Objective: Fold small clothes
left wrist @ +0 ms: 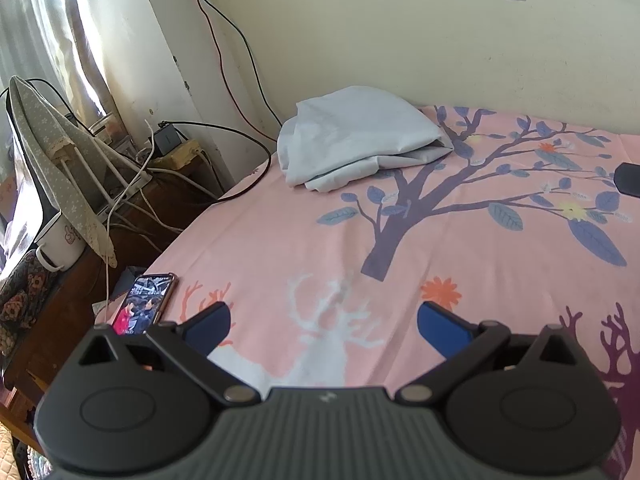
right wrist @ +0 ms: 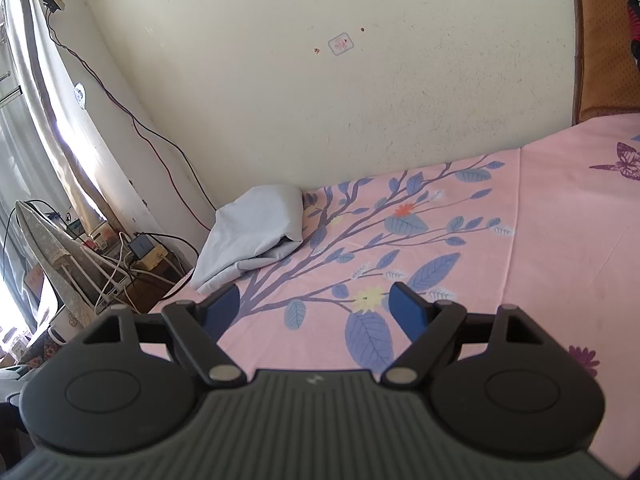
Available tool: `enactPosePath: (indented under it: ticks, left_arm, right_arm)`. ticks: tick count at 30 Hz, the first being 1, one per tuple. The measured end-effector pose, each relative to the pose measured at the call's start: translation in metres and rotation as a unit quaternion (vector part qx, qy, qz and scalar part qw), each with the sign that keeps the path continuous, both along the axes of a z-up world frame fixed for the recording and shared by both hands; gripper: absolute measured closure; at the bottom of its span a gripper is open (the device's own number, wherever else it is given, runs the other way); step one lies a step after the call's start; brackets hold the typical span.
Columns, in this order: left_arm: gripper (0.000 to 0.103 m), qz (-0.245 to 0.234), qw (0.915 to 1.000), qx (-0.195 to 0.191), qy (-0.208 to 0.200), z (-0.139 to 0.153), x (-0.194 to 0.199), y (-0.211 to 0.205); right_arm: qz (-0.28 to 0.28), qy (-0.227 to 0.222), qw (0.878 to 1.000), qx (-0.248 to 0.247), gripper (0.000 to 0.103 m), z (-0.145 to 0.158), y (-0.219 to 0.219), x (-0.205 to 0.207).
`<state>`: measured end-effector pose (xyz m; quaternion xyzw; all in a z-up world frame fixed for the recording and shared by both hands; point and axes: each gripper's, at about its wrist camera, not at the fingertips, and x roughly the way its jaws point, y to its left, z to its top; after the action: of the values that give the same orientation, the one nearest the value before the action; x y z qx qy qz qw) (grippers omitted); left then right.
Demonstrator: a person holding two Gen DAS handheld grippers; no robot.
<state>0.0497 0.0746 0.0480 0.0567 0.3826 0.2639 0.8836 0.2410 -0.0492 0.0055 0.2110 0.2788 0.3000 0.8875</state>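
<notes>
A pale blue garment [left wrist: 356,136] lies loosely folded in a heap at the far left corner of the pink printed bed sheet [left wrist: 280,240], against the wall. It also shows in the right wrist view [right wrist: 252,232]. My left gripper [left wrist: 324,320] is open and empty, hovering over the sheet's white deer print, well short of the garment. My right gripper [right wrist: 314,304] is open and empty above the tree print, to the right of the garment. A dark part of the right gripper [left wrist: 628,180] shows at the left wrist view's right edge.
A phone [left wrist: 144,304] with a lit screen lies at the bed's left edge. A wooden side table [left wrist: 160,196] with cables, a charger and a cloth-covered rack [left wrist: 52,152] stands left of the bed. A wooden headboard [right wrist: 600,40] is at the right.
</notes>
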Motion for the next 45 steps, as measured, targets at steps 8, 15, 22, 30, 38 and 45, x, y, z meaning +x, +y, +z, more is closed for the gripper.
enactPosePath:
  ticks: [8,15,22,30,38,45]
  left_arm:
    - [0.000,0.006,1.0000,-0.006,-0.001,0.0008,-0.0010,0.0042]
    - [0.000,0.008,1.0000,-0.006,0.001,0.0003,-0.0008,0.0040]
    - [0.000,0.009,0.9999,-0.005,0.003,-0.0006,-0.0001,0.0045]
    - [0.000,0.013,0.9999,-0.006,0.005,-0.0009,-0.0006,0.0070]
    - [0.000,0.010,0.9999,-0.003,0.007,-0.0021,-0.0006,0.0058]
    - [0.000,0.010,0.9999,-0.003,0.007,-0.0020,-0.0005,0.0053]
  right_arm:
    - [0.001,0.000,1.000,0.000,0.019,-0.0001,0.0001,0.0002]
    - [0.001,0.000,1.000,0.000,0.019,-0.0002,0.0000,0.0003]
    - [0.000,0.000,1.000,0.001,0.019,-0.0002,0.0001,0.0003]
    - [0.001,-0.001,1.000,0.000,0.019,0.0003,-0.0005,0.0001]
    - [0.002,0.000,1.000,0.000,0.019,0.0002,0.0004,0.0010]
    - [0.001,0.000,1.000,0.000,0.019,0.0000,0.0002,0.0006]
